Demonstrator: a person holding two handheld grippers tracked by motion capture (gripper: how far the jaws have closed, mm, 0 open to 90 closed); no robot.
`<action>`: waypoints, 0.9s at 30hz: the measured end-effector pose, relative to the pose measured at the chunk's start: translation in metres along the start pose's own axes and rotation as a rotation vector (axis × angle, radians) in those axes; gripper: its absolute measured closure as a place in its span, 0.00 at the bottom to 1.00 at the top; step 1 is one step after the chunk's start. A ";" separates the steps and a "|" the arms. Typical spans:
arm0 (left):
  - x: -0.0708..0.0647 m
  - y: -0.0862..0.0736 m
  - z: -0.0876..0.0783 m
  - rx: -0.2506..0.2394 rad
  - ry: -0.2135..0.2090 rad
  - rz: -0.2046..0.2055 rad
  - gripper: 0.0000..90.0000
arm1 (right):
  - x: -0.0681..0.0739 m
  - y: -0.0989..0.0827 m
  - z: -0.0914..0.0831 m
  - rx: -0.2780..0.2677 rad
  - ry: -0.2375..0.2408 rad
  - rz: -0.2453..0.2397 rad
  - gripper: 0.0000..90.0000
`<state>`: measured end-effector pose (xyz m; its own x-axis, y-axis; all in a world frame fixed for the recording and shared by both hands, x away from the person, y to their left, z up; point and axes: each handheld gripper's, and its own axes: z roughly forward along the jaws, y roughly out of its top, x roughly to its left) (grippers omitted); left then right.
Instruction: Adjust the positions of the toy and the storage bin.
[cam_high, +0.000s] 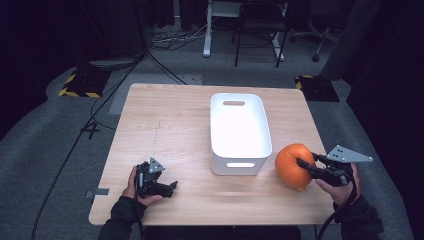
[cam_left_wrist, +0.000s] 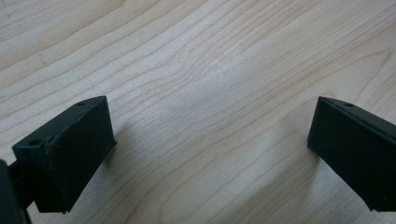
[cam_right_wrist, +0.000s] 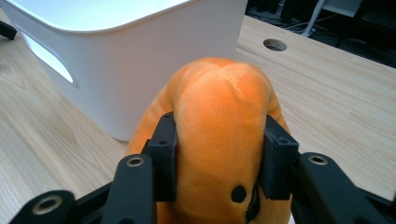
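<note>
Our right gripper (cam_high: 306, 166) is clamped on the orange plush pumpkin (cam_high: 294, 165), with one black pad pressed into each flank so that the soft body bulges between them; the right gripper view shows the same pinch (cam_right_wrist: 219, 158) on the pumpkin (cam_right_wrist: 224, 116). The pumpkin sits at the near right part of the wooden table (cam_high: 165, 130), just beside the near right corner of the white bin (cam_high: 240, 131), and we cannot tell whether it touches the bin wall. The bin stands upright near the table centre, with a slot handle in each short wall. Our left gripper (cam_high: 172, 186) rests low over the near left part of the table, well apart from the bin and the pumpkin. In the left gripper view its jaws (cam_left_wrist: 210, 154) stand spread wide with bare wood grain between them.
</note>
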<state>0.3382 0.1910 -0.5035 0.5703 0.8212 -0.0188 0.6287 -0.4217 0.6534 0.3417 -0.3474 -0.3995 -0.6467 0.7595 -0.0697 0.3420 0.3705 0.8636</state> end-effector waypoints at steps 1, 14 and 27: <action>0.000 0.000 0.000 0.000 0.000 0.000 0.01 | 0.000 0.000 0.000 0.000 -0.002 -0.002 0.63; 0.000 0.000 0.000 0.000 0.000 0.000 0.01 | 0.000 0.008 -0.009 -0.047 -0.010 -0.008 0.63; 0.000 0.000 0.000 0.003 -0.005 0.001 0.01 | 0.002 0.018 -0.011 -0.101 -0.031 -0.030 0.63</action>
<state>0.3385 0.1912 -0.5033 0.5734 0.8190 -0.0220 0.6299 -0.4235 0.6510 0.3387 -0.3449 -0.3780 -0.6337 0.7656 -0.1104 0.2515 0.3389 0.9066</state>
